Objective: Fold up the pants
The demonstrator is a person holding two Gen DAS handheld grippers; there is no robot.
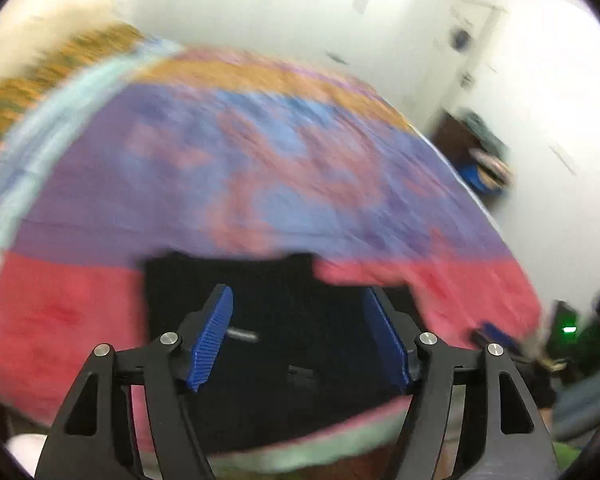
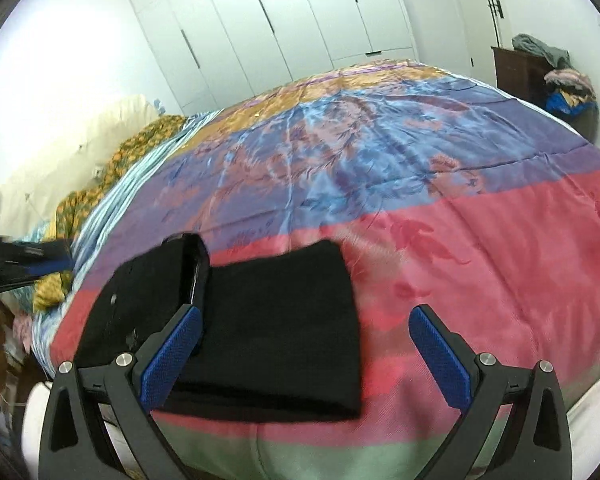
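Black pants (image 2: 268, 328) lying folded on the red band of a multicoloured bedspread (image 2: 480, 240), close to its near edge, with a green strip just below. Folded into a broad flat rectangle, plus a second thicker layer doubled over at the left end, its rolled edge standing up a little. Right gripper (image 2: 304, 356) hovering above the near side of the pants, jaws spread wide, nothing between the blue pads (image 2: 172, 356); left pad over the black cloth, right pad over bare red bedspread. Contact with the cloth not clear from this angle. Left gripper (image 1: 300, 336) likewise wide open and empty, blue pads (image 1: 212, 336) apart over the same pants (image 1: 284, 308); left wrist view heavily blurred, so fine detail unreadable. A small pale metallic bit (image 1: 242, 335) visible on the black cloth between those jaws, identity uncertain. Beyond the bedspread: white wardrobe doors (image 2: 260, 28) along the far wall, an orange patterned blanket (image 2: 132, 148) bunched at the left edge of the bed, and a dark wooden cabinet (image 2: 516, 68) at right with clothes heaped on top.
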